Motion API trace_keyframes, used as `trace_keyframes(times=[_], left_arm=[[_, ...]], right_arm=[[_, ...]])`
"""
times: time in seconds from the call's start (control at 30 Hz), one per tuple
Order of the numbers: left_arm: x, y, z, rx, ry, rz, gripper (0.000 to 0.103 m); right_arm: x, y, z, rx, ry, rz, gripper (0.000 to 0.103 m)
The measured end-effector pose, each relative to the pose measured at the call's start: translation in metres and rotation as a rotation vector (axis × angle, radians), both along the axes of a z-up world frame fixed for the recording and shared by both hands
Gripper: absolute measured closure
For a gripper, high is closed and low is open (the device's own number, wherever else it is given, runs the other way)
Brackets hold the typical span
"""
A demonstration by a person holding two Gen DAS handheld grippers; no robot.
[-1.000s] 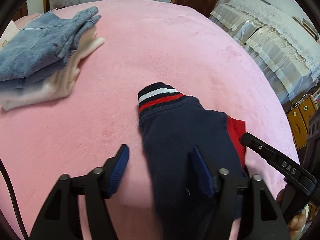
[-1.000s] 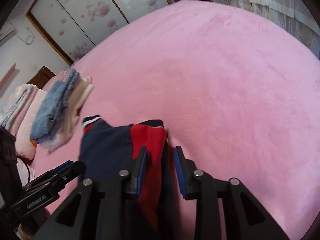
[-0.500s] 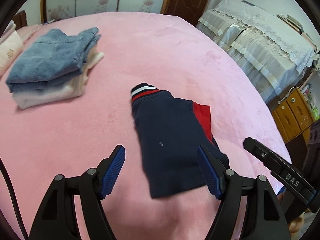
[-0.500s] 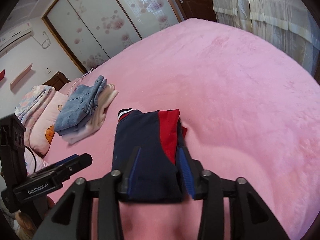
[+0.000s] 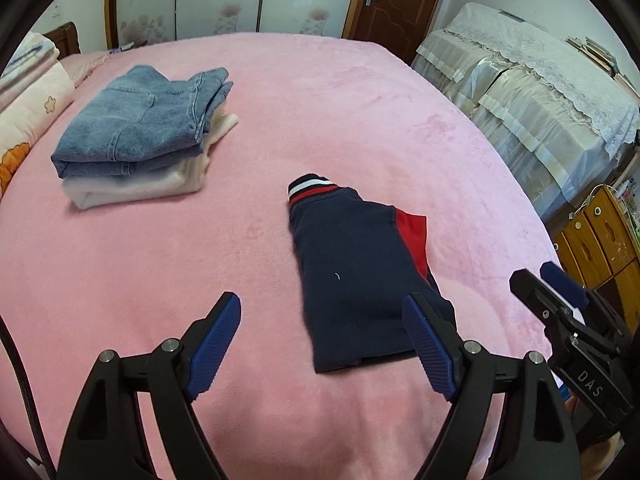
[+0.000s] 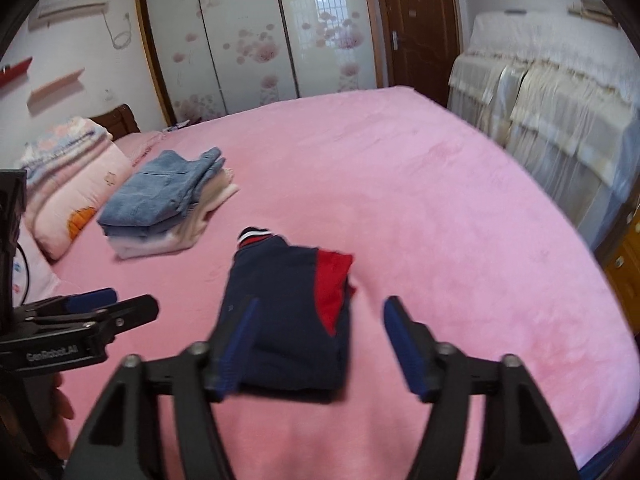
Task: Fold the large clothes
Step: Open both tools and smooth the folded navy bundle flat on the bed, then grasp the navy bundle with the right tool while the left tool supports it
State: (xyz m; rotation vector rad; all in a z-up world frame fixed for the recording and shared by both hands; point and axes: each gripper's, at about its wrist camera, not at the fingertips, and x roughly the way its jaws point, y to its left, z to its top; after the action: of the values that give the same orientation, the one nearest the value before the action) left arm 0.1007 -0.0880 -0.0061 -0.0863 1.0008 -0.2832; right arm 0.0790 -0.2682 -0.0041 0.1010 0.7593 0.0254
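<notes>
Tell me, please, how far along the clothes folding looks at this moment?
Done: the navy and red garment lies folded in a compact rectangle on the pink bed, and folded jeans sit stacked on a cream garment. In hand: nothing; the left gripper and right gripper hover with jaws open. Left: possibly adding the navy piece to the stack; no unfolded clothes show.

Plush matt pink blanket (image 5: 360, 120); soft knit navy garment (image 5: 352, 280); faded denim jeans (image 5: 144, 120).

The setting is a home bedroom. A large bed (image 6: 440, 208) with a pink plush cover fills both views, with pillows (image 6: 76, 188) at its head. Behind stand a sliding-door wardrobe (image 6: 256, 40) with floral panels, a wooden door (image 6: 416, 28), and a wall-mounted air conditioner (image 6: 74, 0).
</notes>
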Motion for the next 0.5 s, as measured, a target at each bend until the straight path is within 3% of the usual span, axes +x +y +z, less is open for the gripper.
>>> trace_keyframes(times=[0.2,0.33,0.5], left_arm=[[0.031,0.004,-0.022,-0.054,0.145,-0.037,0.021],[0.052,0.002,-0.045,-0.087,0.219,-0.067,0.021],[0.075,0.001,-0.083,-0.210,0.305,-0.070,0.021]], right_arm=[[0.029,-0.013,-0.009,0.027,0.107,0.051,0.034],[0.059,-0.029,-0.037,0.152,0.249,0.090,0.034],[0.086,-0.040,-0.081,0.335,0.381,0.107,0.034]])
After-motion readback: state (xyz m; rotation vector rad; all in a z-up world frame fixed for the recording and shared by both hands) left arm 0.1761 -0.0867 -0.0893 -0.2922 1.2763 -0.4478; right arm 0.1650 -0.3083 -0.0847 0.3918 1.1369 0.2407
